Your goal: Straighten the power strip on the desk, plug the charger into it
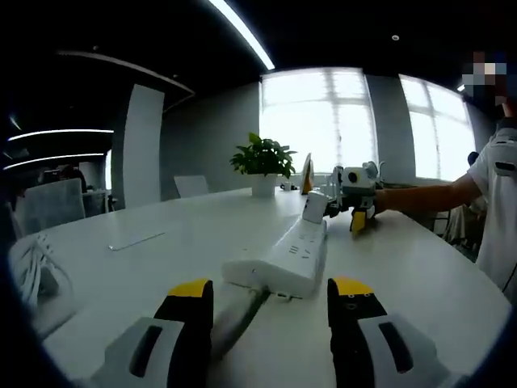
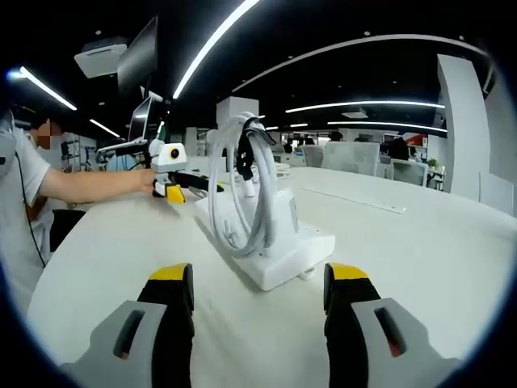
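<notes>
Directly ahead of the left gripper (image 1: 271, 311), at lower centre of the left gripper view, the power strip (image 1: 283, 257) is seen lying flat on the white desk (image 1: 161, 267). Its long axis runs away from the jaws toward the upper right, where the right gripper (image 1: 354, 212) is seen at its far end. From the near end a pale cable (image 1: 242, 311) leads down between the left jaws, which are spread wide and grip nothing.

In the right gripper view the strip (image 2: 279, 246) sits at centre frame, just beyond the right gripper (image 2: 258, 295), whose jaws also stand wide apart and empty. A coiled white cord (image 2: 242, 182) bound with a dark strap stands on that end of the strip; whether it belongs to the charger cannot be told. The left gripper (image 2: 174, 187) shows at middle left.

The strip is smooth, hard white plastic, a long rounded block. Each gripper is judged equally near to its own end.
</notes>
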The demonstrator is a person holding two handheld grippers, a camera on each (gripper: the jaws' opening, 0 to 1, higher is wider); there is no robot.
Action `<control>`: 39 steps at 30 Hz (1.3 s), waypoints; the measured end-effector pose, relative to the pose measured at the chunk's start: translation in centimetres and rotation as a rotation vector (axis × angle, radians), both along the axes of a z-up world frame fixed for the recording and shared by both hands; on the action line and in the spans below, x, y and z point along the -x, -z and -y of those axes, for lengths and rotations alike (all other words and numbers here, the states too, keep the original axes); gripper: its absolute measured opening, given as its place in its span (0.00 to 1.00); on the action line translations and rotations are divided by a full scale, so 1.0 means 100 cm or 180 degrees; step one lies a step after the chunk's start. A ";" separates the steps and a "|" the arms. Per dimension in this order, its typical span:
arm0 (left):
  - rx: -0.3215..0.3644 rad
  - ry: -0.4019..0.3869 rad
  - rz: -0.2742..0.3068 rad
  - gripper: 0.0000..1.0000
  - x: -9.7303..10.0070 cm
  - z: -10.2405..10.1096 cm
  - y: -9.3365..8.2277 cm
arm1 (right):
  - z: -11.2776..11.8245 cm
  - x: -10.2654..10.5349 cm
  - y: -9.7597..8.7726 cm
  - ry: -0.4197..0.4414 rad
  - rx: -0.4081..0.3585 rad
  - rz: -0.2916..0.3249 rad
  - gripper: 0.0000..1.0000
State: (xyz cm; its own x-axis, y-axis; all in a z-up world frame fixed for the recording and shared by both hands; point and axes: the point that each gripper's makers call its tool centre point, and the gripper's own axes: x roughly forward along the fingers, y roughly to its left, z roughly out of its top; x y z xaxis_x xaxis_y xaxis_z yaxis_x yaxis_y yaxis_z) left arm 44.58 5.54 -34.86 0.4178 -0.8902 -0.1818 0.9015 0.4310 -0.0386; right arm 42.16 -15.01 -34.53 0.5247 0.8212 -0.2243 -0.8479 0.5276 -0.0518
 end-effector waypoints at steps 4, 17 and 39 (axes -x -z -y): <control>0.0100 -0.0093 -0.0002 0.59 0.004 -0.001 -0.005 | 0.006 -0.005 -0.001 0.0122 -0.0038 -0.0015 0.63; 0.0016 -0.0428 -0.0221 0.56 0.013 -0.005 0.003 | 0.008 0.002 0.004 0.0380 0.0224 0.0123 0.62; 0.0102 -0.0622 -0.0035 0.59 0.043 0.000 -0.008 | 0.009 0.023 -0.003 0.0477 0.0152 0.0177 0.62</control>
